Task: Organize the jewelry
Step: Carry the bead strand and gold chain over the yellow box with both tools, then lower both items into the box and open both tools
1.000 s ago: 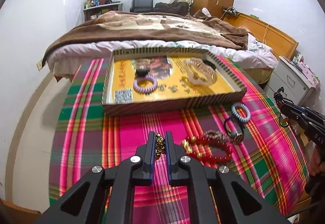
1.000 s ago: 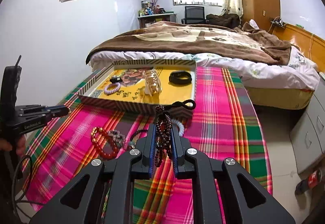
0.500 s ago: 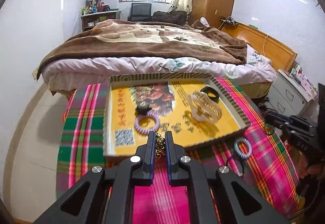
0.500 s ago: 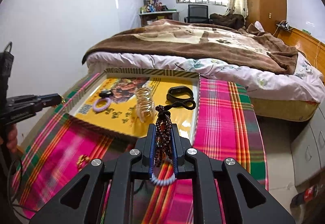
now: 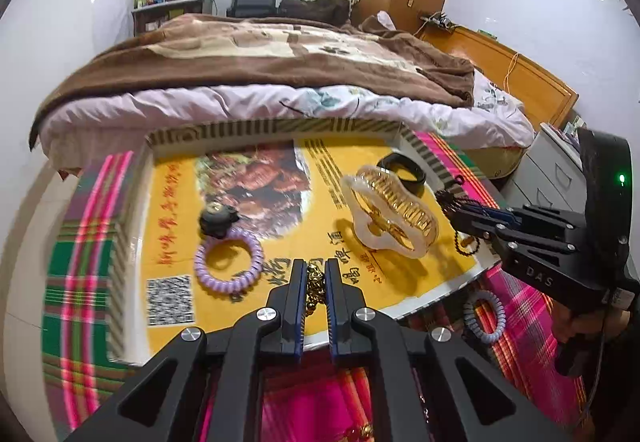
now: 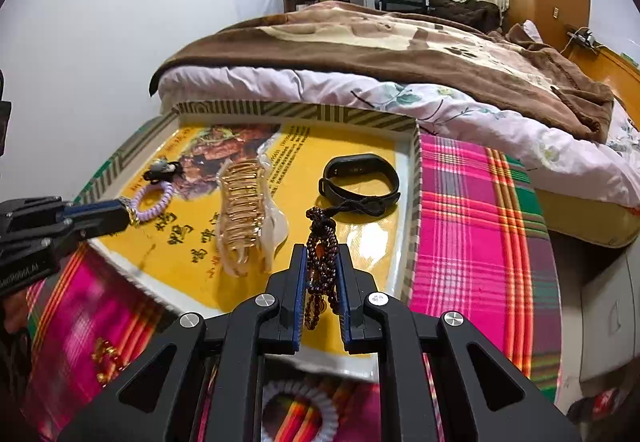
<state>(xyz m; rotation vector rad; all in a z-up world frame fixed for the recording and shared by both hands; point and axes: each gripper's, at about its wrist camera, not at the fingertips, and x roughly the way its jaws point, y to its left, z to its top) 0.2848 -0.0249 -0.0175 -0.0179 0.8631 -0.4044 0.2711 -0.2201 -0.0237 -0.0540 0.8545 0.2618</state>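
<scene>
We find both pieces carried over the striped-rimmed yellow cardboard tray, presumably for deposit there. The left hand-held gripper is clenched on a gold bead bracelet; the right hand-held gripper grasps a dark garnet bead strand.

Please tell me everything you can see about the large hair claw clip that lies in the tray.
The hair claw clip has two translucent, milky white shells, plastic by the look, and rows of shiny gold curved teeth that interlock along its middle. It looks closed. It lies on its side on the yellow printed floor of the tray, in the right half, beside the black wristband; whether the two touch is unclear. No gripper touches it. It casts a shadow on the tray floor.
</scene>
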